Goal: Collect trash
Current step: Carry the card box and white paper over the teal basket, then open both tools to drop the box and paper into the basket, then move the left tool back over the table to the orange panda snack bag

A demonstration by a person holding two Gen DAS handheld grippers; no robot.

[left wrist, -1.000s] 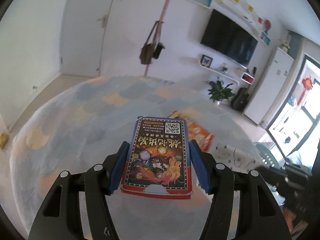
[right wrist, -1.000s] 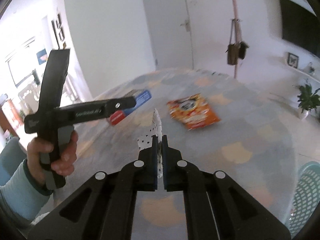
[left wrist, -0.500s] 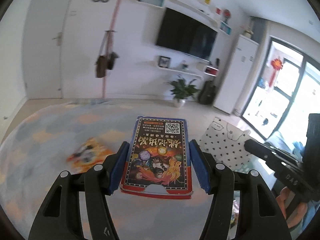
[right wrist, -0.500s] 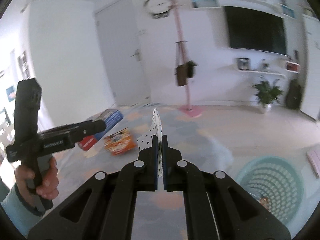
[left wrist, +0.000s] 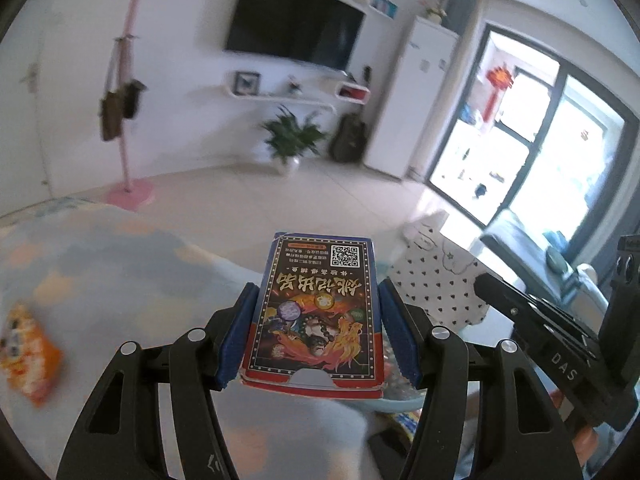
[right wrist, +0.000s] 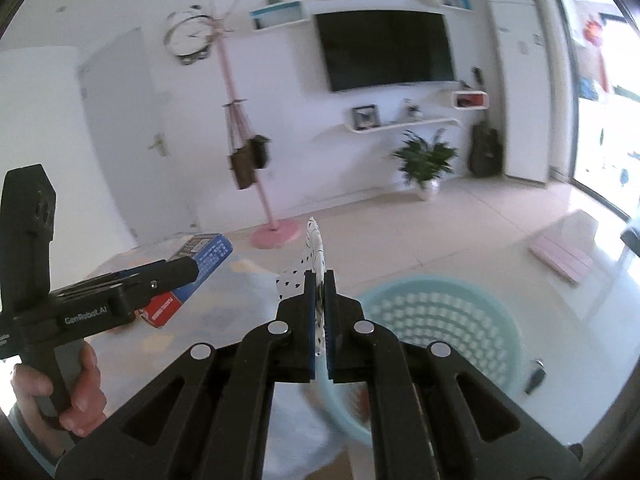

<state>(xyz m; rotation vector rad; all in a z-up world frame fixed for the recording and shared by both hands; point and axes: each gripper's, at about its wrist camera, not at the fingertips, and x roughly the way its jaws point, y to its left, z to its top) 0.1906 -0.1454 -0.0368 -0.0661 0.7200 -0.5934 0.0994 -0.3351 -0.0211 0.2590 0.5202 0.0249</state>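
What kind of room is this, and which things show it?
Most likely a home living room: a wall-mounted television, a potted plant, a coat stand with bags, and a rug on the floor.

Wall TV, pink coat stand with hanging bags (blurred), round clock, potted plant, white cabinet, floating shelf, patterned rug, glass doors.

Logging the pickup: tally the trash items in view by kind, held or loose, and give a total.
Printed card box, held in the left gripper: 1
White black-dotted paper bag, pinched in the right gripper: 1
Orange snack packet, loose on the rug: 1
Total: 3
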